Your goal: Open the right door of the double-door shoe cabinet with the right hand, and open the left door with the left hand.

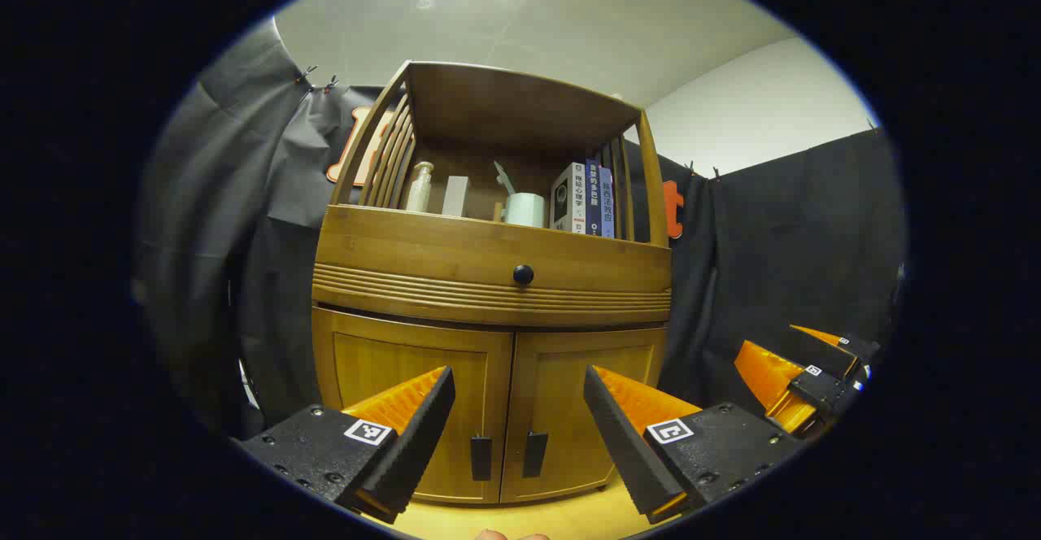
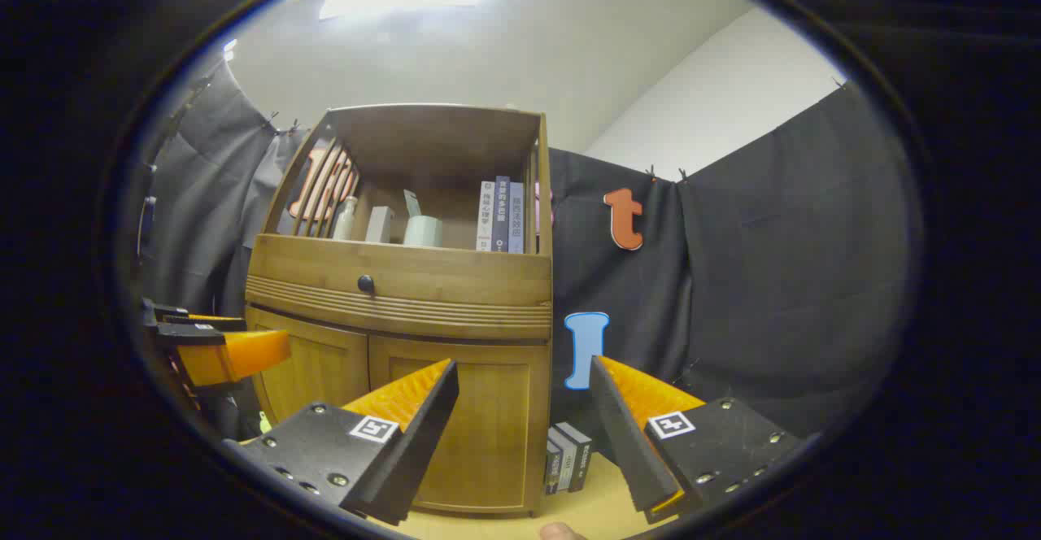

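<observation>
Booth floor, shoe cabinet (image 1: 488, 280) ahead, both doors shut. Right door handle (image 1: 534, 453) upright at centre seam, right gripper (image 2: 520, 434) gaping, empty, well short; left gripper (image 1: 516, 430) gaping too.

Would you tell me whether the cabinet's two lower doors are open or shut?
Shut: the left door and right door sit flush, their handles side by side.

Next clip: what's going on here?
A person holds two hand-held grippers in front of a wooden cabinet. Both its doors, left door and right door, are shut. The left hand-held gripper is open, facing the door handles; the right hand-held gripper is open too, farther right. Neither touches anything yet.
</observation>
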Tool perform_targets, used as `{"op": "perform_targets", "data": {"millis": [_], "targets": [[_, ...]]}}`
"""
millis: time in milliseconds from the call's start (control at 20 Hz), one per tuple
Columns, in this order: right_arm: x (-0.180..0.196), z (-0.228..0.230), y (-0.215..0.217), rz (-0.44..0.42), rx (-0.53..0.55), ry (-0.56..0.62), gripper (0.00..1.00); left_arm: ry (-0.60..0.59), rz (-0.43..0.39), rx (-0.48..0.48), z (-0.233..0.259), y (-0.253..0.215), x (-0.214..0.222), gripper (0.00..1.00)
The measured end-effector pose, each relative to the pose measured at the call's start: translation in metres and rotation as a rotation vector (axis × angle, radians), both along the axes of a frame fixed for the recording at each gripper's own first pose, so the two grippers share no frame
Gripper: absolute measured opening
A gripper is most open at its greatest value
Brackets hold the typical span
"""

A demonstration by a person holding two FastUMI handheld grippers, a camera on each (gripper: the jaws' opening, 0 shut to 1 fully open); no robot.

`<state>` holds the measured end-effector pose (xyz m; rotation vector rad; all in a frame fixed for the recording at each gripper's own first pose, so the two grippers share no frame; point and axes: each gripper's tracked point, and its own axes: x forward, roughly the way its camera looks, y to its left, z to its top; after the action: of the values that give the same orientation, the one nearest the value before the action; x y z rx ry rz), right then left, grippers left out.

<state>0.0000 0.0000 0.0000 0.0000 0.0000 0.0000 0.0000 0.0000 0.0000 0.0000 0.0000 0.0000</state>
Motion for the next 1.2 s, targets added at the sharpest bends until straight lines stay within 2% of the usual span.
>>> {"op": "perform_targets", "data": {"millis": [100,400,700,900,1000,1150,1200], "targets": [[0.001,-0.008,0.006,0.021,0.001,0.01,0.94,0.003,0.032,0.008,0.0,0.009,-0.002,0.98],[0.014,-0.054,0.03,0.091,0.017,0.086,0.96,-0.008,0.142,0.03,0.007,0.039,-0.018,0.96],[0.034,-0.117,0.098,0.23,0.026,0.217,0.96,-0.042,0.269,0.103,0.021,0.081,-0.037,0.96],[0.046,-0.168,0.137,0.281,0.019,0.329,0.95,-0.041,0.364,0.131,0.023,0.115,-0.05,0.96],[0.051,-0.194,0.151,0.296,0.004,0.398,0.73,-0.035,0.413,0.141,0.022,0.133,-0.058,0.98],[0.061,-0.226,0.172,0.322,0.012,0.479,0.59,-0.022,0.492,0.165,0.022,0.161,-0.069,0.96],[0.062,-0.235,0.175,0.328,0.014,0.492,0.61,-0.02,0.517,0.172,0.022,0.169,-0.074,0.96]]}}
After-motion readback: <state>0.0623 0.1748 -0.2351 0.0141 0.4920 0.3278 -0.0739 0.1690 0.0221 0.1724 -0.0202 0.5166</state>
